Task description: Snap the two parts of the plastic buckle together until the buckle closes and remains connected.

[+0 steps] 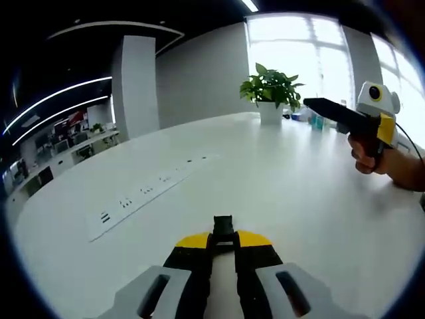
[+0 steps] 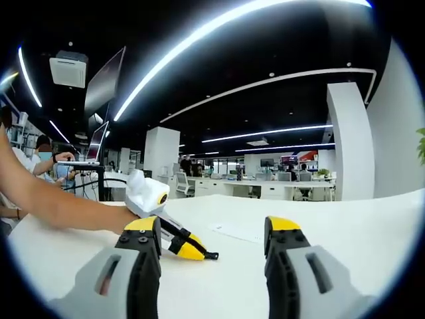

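Observation:
My left gripper (image 1: 224, 238) has its yellow-tipped jaws close together, shut on a small black buckle part (image 1: 224, 224) that sticks out past the tips, low over the white table (image 1: 279, 186). The right gripper view shows that left gripper (image 2: 196, 252) at lower left, a person's arm behind it and the black part (image 2: 211, 255) at its tip. My right gripper (image 2: 212, 224) stands open, its jaws wide apart with nothing between them. In the left gripper view the right gripper (image 1: 317, 104) hovers at the far right in a hand, black jaws pointing left.
A potted plant (image 1: 271, 90) and some bottles (image 1: 317, 121) stand at the table's far edge by the window. A strip of sockets (image 1: 146, 193) runs flush in the table. A flat sheet (image 2: 236, 231) lies on the table. A person sits at a laptop (image 2: 93, 149).

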Motion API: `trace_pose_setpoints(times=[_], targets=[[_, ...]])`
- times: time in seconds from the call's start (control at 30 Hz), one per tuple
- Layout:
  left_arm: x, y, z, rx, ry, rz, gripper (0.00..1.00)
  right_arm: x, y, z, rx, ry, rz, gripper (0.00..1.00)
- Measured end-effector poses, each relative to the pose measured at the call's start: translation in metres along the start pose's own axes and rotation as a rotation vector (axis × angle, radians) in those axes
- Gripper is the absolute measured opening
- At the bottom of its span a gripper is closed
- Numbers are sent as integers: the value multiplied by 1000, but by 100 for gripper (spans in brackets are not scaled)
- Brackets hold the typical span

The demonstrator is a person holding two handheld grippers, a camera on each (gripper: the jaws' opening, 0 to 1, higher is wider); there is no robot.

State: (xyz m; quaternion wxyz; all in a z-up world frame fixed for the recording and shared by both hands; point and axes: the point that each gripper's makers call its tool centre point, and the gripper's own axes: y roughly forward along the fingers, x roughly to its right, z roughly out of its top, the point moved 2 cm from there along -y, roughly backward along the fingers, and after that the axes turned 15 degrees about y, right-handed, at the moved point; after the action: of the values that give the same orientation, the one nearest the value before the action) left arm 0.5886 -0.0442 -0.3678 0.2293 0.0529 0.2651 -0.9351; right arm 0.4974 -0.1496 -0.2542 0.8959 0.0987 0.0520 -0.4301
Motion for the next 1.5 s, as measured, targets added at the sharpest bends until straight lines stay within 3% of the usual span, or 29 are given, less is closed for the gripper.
trace_pose_setpoints(times=[0.57,1.07,1.2,1.27,1.5], targets=[[-14,20,4,-1,-2,25,10,-1,1,-2,-13,0,7,62],[-14,21,5,21,8,43,10,-1,1,-5,-31,-7,1,62],[-14,21,5,20,11,40,10,10,1,-23,-145,-66,-66,62],[-15,21,5,19,12,43,10,14,2,-33,-199,-55,-82,63],[-16,22,5,20,14,35,11,12,2,-36,-219,-45,-74,63]])
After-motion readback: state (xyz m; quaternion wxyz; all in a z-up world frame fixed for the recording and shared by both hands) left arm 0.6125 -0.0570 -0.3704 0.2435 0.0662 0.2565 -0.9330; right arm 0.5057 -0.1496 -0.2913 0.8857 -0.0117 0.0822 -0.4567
